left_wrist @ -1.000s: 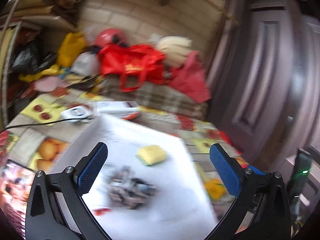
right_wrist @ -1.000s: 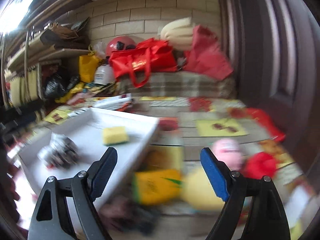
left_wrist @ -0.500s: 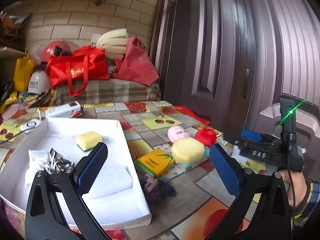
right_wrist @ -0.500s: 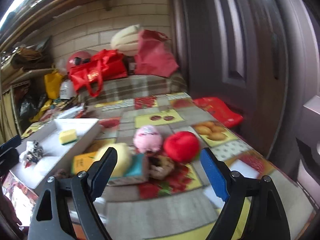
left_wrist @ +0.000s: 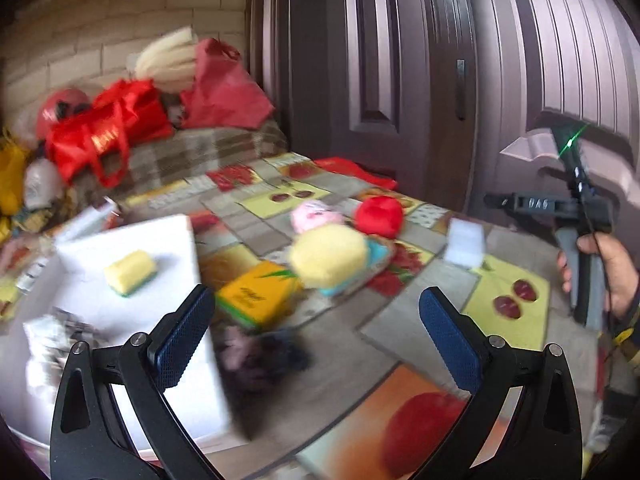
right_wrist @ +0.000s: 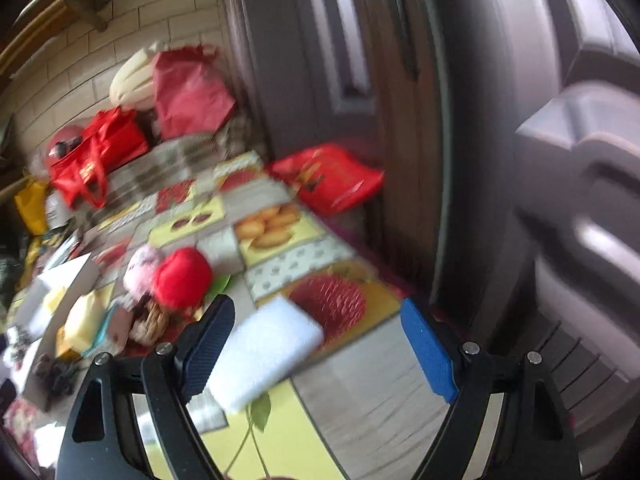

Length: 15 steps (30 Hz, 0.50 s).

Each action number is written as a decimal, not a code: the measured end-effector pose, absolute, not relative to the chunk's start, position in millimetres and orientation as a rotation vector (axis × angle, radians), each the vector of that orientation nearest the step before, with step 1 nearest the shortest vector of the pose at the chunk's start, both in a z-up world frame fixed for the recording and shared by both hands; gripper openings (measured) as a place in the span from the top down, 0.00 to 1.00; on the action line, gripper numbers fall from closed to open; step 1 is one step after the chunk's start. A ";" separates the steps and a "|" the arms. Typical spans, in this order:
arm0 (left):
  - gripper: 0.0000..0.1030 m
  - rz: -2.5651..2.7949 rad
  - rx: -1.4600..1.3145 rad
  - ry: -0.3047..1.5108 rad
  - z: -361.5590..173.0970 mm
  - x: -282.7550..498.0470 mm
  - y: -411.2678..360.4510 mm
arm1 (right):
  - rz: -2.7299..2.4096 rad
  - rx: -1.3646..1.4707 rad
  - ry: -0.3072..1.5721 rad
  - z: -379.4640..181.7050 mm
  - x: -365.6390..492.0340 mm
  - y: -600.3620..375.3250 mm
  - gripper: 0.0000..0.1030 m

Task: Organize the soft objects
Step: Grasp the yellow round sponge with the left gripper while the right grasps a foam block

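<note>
Now: right gripper [right_wrist: 316, 350] spread wide and empty, white foam block [right_wrist: 266, 354] lying between its jaws, nearer the left one.

Neither blue pad visibly presses the block; whether the left one brushes it, blur hides. Block lies flat on the fruit-print tablecloth [right_wrist: 360, 354]. Judged very light, spongy, non-fragile and likely to skid if nudged; best taken across its short width at mid-length with a gentle squeeze. At 10 o'clock of the right gripper: red plush ball [right_wrist: 182, 278], pink plush toy [right_wrist: 142, 268], both compressible. Left gripper [left_wrist: 316, 338] likewise spread, holding nothing; dark fuzzy bundle [left_wrist: 262, 354] just ahead at 11 o'clock, yellow sponge ball [left_wrist: 328, 256] at 12, white tray [left_wrist: 160, 248] at 10 holding a yellow-green sponge [left_wrist: 130, 268].
</note>
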<state>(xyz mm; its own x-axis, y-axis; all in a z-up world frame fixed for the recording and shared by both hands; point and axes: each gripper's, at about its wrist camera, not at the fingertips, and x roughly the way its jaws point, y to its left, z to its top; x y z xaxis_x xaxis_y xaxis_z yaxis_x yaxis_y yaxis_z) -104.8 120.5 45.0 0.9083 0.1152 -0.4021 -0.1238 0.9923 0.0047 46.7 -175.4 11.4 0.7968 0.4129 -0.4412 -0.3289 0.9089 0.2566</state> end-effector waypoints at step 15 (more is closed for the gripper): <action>0.00 0.207 -0.194 0.521 38.0 -21.7 126.7 | 0.559 -0.027 0.631 0.6 70.1 -131.1 0.17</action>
<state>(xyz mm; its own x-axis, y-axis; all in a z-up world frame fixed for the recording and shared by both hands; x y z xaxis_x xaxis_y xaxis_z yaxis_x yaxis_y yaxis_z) -21.7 126.7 38.0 0.8474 0.1460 -0.5104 -0.2442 0.9609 -0.1305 70.1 -131.1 0.6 0.6654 0.4870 -0.5658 -0.5030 0.8525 0.1422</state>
